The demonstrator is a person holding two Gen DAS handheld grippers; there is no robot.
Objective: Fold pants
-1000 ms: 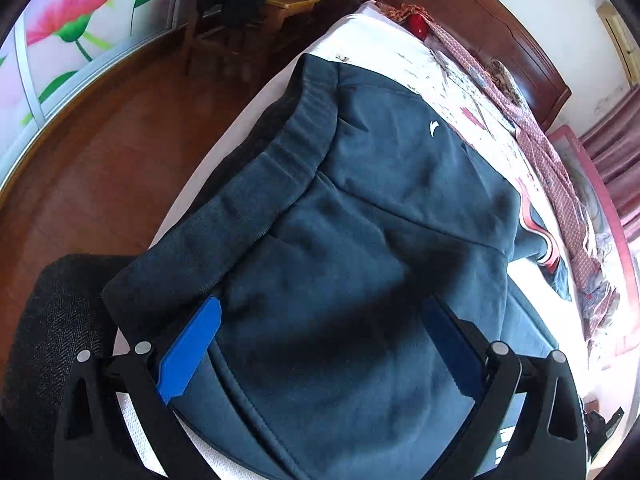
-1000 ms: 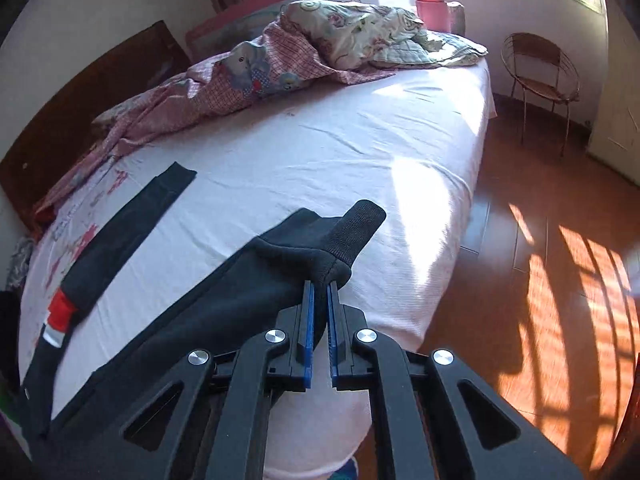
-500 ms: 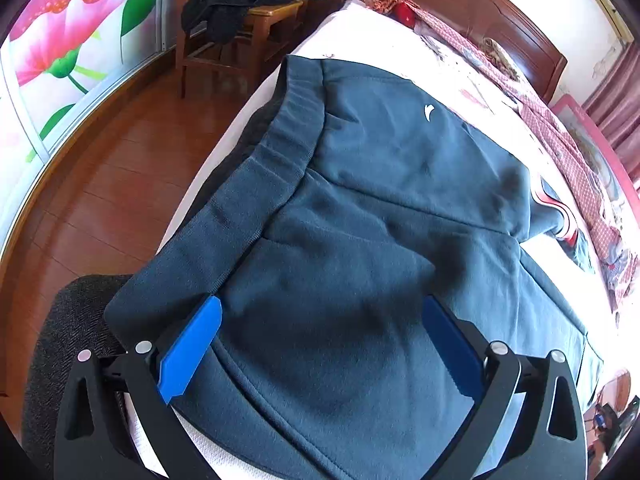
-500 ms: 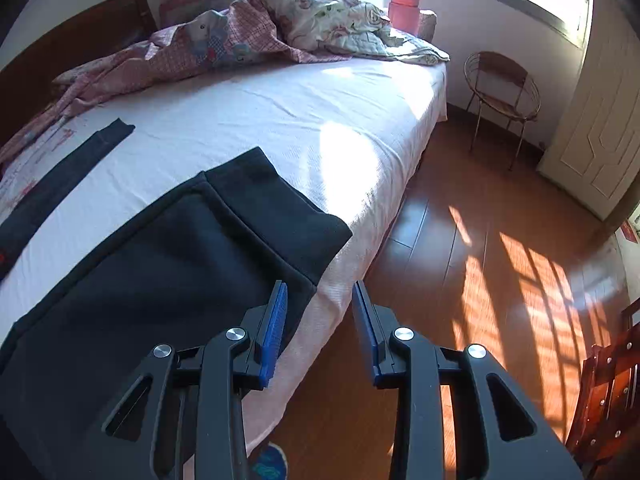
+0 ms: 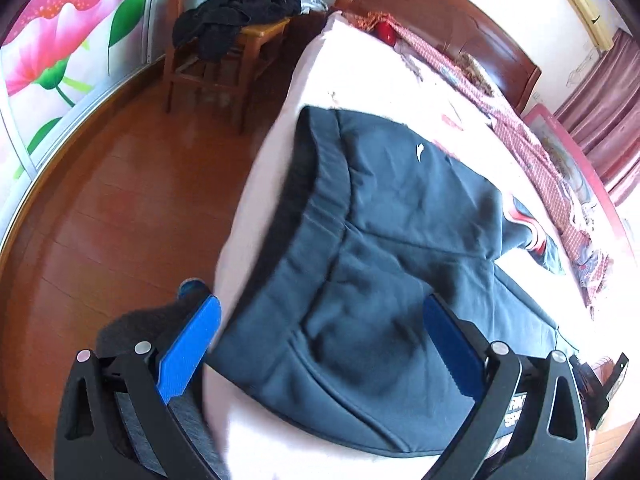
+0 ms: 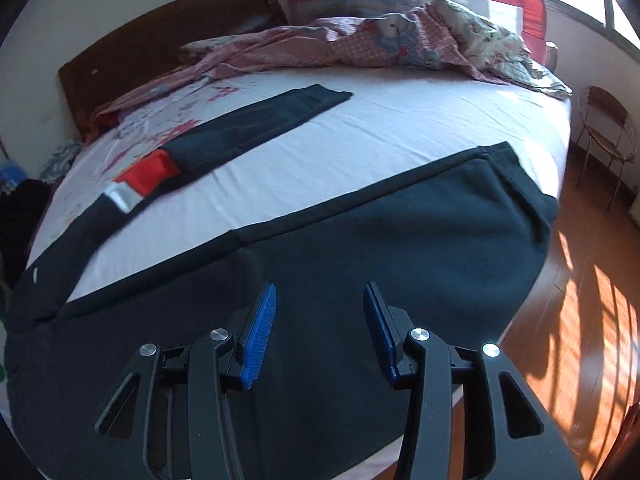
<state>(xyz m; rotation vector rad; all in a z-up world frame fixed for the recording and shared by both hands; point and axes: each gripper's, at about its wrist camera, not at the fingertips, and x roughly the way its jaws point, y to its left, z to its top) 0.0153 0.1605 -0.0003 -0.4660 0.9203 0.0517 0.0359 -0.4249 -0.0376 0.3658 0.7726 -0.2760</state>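
While the dark pants (image 5: 384,248) lie spread flat on the white bed (image 6: 400,128), their waistband runs along the mattress edge at ten o'clock in the left wrist view, white logo up at one o'clock! Over in the right wrist view one leg (image 6: 248,136) stretches away toward eleven o'clock with a red-and-white patch on it, and the other leg (image 6: 360,264) lies across the near edge, cuff out at two o'clock. Left gripper (image 5: 320,340) hangs above the seat of the pants, blue pads wide apart, gripping nothing. Right gripper (image 6: 318,312) sits over the near leg, jaws opening, nothing pinched between them, fabric only beneath. Beyond, a crumpled quilt (image 6: 380,40) heaps at twelve o'clock, and a wooden chair (image 5: 224,52) piled with dark clothes stands at eleven o'clock.
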